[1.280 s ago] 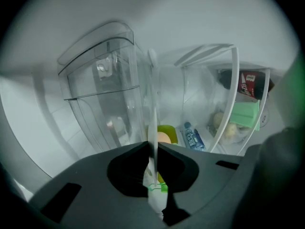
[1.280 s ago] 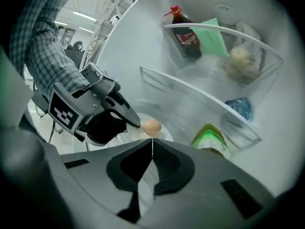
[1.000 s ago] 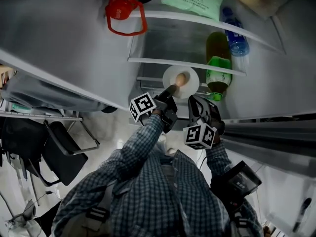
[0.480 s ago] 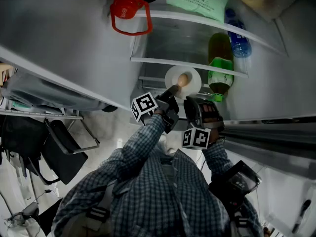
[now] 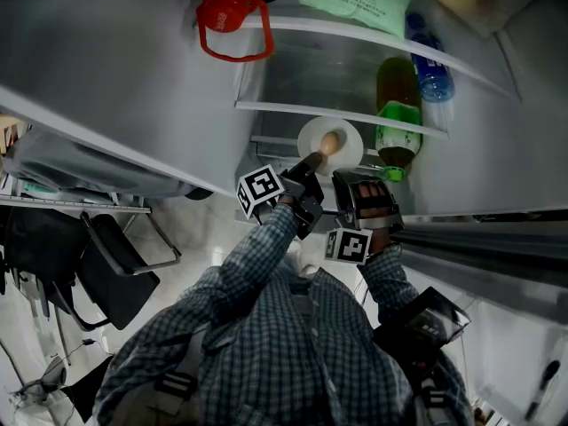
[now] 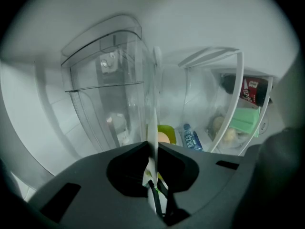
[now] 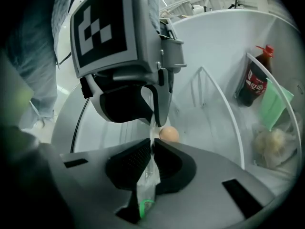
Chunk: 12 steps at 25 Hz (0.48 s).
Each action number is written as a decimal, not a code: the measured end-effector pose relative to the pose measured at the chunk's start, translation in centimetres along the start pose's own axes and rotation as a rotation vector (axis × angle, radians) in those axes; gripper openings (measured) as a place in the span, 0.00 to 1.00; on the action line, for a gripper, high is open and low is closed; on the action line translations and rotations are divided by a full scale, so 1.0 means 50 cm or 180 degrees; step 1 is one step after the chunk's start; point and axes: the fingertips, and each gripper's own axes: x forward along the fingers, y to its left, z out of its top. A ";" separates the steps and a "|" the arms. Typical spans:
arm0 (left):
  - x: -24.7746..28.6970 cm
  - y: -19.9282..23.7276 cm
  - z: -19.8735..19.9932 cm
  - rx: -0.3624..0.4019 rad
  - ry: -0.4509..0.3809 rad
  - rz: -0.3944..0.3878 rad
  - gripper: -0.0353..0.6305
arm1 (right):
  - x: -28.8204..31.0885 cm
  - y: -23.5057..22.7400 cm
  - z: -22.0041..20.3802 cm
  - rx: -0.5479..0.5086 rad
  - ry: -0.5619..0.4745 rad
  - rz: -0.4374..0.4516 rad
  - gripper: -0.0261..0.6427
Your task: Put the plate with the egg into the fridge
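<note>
plate (image 5: 348, 152), white and round with the egg (image 5: 328, 142) on it, is inside the open fridge (image 5: 160, 105), just below the front edge of a glass shelf (image 5: 293, 112) and just beside a green-capped bottle (image 5: 395, 122). only the head view shows it as a full disc. from there the left gripper (image 5: 312, 161) meets its near rim and the right gripper (image 5: 344, 177) comes up at the rim beside it, but how the jaws stand is too small to read there. the left gripper view shows the plate (image 6: 152, 132) edge-on as a thin white line, with the left gripper (image 6: 153, 147) clenched on it. a pale rounded shape just past the rim may be the egg, though it blurs into something green behind it. the right gripper view shows the right gripper (image 7: 152, 149) likewise clamped on the plate's edge (image 7: 152, 135), the egg (image 7: 168, 134) plainly just beyond its jaws, and the left gripper (image 7: 155, 120) pinching the same rim from above, its marker cube (image 7: 100, 25) filling the upper left. both gripper views show a dark red-labelled bottle (image 7: 255, 80) and a green packet (image 7: 274, 106) in the door racks. the bottle is cut off at the head view's top edge. whether the plate rests on a shelf or hangs in the jaws cannot be told.
</note>
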 end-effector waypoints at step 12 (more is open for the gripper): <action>0.000 -0.008 -0.003 -0.0046 0.0023 -0.0080 0.10 | 0.001 -0.001 -0.003 -0.0093 0.0166 0.0025 0.07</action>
